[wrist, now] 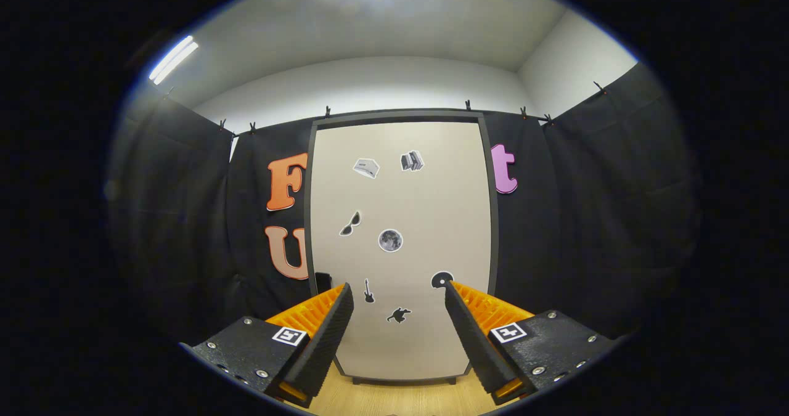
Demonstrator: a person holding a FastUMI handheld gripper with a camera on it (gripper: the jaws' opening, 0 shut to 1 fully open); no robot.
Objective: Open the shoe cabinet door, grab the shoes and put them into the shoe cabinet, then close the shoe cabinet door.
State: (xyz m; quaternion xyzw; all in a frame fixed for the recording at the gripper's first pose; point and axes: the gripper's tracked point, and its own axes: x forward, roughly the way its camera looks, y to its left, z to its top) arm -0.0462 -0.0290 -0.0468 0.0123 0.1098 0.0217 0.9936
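The shoe cabinet (400, 206) stands straight ahead against the black cloth wall, a tall beige door in a dark frame, shut, with several small stickers on it. My gripper (397, 289) is open, its two black ribbed fingers (336, 330) spread wide with nothing between them. The fingers are short of the door, pointing at its lower half. A small dark handle-like block (322, 280) sits at the door's lower left edge, just beyond the left fingertip.
A light wooden floor (394, 397) shows below the cabinet's base, between the fingers. Black cloth walls close in on both sides. White wall and ceiling lights are above.
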